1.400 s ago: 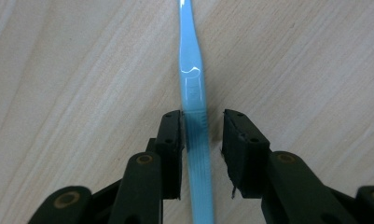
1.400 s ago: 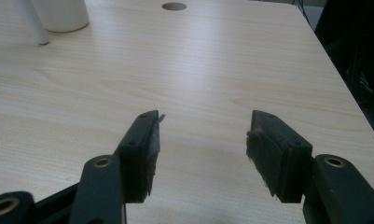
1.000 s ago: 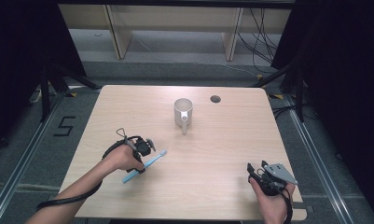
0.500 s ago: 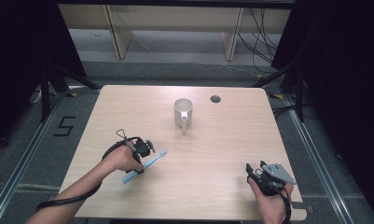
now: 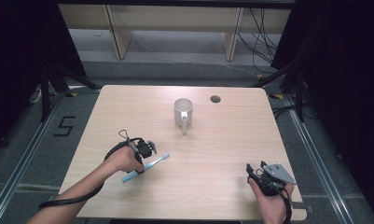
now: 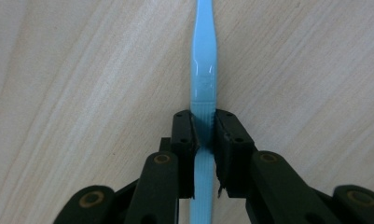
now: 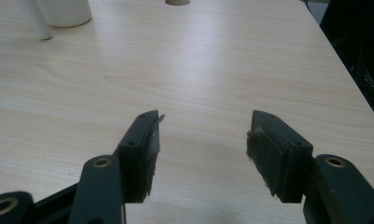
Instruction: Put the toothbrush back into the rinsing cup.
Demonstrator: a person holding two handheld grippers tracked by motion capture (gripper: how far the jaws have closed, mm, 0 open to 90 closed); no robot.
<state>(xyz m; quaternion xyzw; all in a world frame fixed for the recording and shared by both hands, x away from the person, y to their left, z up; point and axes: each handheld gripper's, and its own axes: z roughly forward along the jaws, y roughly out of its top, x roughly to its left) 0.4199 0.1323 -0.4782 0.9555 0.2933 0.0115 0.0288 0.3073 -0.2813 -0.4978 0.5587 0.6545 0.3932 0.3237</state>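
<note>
On the pale wooden table (image 5: 222, 154), my left gripper's (image 6: 204, 135) fingers have just closed onto the slim light-blue plastic toothbrush (image 6: 203, 70); grasp secured, lift possible. Right gripper (image 7: 201, 140) fingers wide open, empty.

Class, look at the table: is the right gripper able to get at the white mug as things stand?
Probably yes. The right gripper is open and holds nothing, and only bare table lies between it and the mug. The left gripper, shut on the toothbrush, sits off to the side.

Lab recording bay, bare wooden table (image 5: 128, 112), black curtains (image 5: 17, 56), floor rails (image 5: 21, 163), loose cables (image 5: 261, 32)
</note>
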